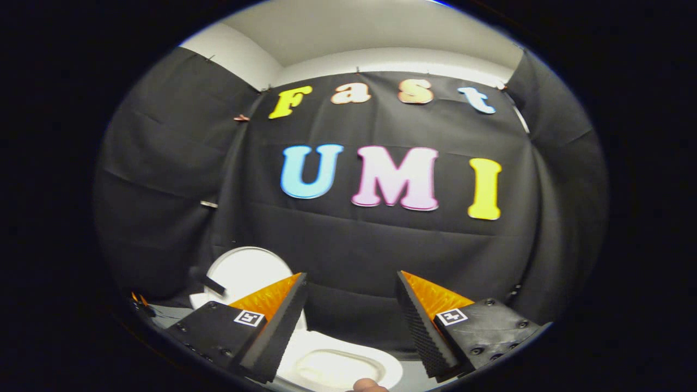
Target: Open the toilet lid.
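Toilet lid (248, 270) is up, standing upright behind the bowl, seen just beyond and partly hidden by the left finger (272, 321). White toilet bowl (337, 365) sits open low down between the two fingers. Gripper (351, 283) spread wide, nothing held, raised above the toilet and facing the black cloth wall (354, 250). Small bit of a person's fingertip (367, 386) pokes in beneath the bowl. Pale ceiling (354, 32) above the cloth.

Ridged wedge fingers (415, 316) — dark screwed mounts, each bearing a square marker tag.
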### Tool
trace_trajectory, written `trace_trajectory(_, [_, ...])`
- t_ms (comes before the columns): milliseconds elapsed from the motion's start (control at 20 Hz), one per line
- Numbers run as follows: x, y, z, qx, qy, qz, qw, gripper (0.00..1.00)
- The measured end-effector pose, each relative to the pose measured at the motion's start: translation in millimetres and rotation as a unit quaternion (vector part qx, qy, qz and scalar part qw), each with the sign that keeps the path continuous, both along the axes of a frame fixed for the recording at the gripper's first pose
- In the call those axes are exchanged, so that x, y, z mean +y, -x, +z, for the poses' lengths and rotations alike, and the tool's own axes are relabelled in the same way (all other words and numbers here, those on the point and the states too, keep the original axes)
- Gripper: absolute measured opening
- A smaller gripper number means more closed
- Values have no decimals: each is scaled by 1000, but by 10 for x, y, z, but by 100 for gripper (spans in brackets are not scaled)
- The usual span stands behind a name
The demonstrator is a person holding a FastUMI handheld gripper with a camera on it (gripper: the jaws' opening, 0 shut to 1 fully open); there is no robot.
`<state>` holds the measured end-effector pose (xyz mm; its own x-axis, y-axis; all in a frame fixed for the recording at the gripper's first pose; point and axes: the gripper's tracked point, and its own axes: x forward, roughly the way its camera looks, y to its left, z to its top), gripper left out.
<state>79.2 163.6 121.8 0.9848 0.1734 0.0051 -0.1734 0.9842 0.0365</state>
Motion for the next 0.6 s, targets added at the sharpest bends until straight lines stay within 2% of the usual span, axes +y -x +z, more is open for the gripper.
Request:
trace_trajectory(200, [-855, 103, -325, 3, -44, -91, 995, 99])
trace_trajectory(350, [-1336, 109, -652, 5, -52, -157, 986, 99])
trace_trajectory(450, [-1340, 137, -800, 19, -56, -155, 986, 99])
trace_trajectory(600, [-1320, 183, -941, 27, -27, -142, 989, 99])
